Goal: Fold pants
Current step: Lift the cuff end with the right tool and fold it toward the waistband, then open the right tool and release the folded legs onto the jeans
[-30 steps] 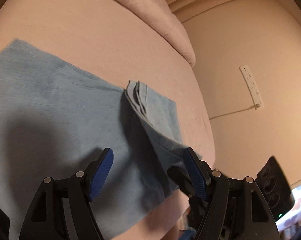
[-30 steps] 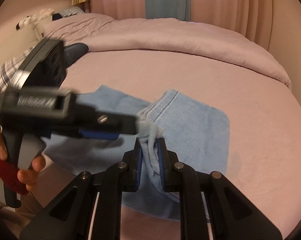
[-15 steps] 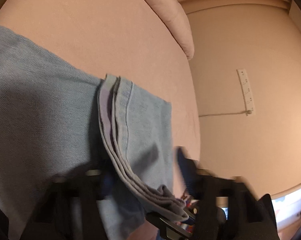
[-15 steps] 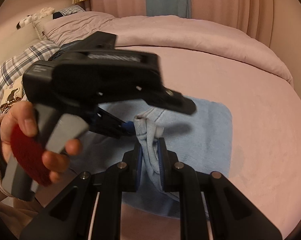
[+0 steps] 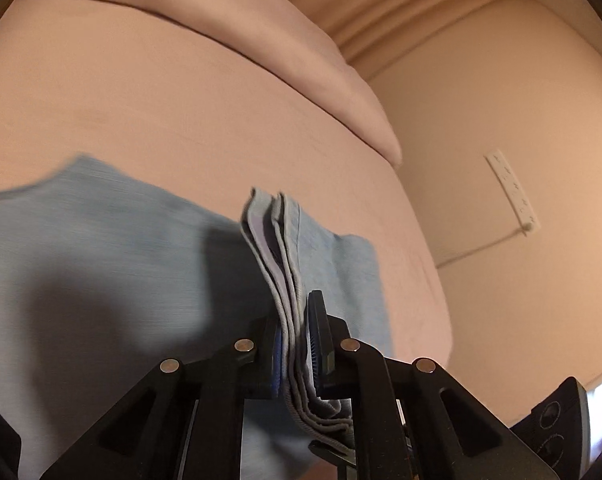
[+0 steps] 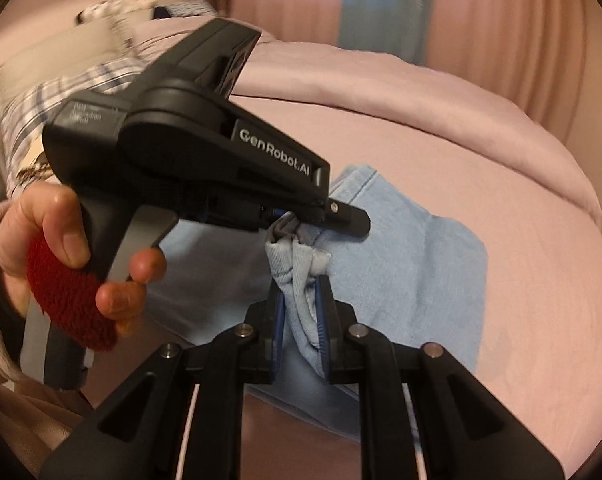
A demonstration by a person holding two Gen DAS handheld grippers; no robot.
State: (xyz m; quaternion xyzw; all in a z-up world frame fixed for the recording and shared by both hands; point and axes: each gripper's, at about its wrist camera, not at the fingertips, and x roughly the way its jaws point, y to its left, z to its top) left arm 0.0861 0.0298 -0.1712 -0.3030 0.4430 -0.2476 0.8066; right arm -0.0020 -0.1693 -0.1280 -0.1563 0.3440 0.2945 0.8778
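Light blue denim pants lie spread on a pink bed; they also show in the right wrist view. My left gripper is shut on a raised, stacked edge of the pants. My right gripper is shut on the same bunched edge, close beside the left gripper, whose black body crosses the right wrist view. A hand holds the left gripper's handle.
A folded pink duvet lies at the far side of the bed sheet. A wall with a white socket strip stands right of the bed. Checked pillows lie at the left. Curtains hang behind.
My left gripper was open over the pants, moved in to the lifted edge and has shut on it beside my right gripper. The right gripper has kept its hold.
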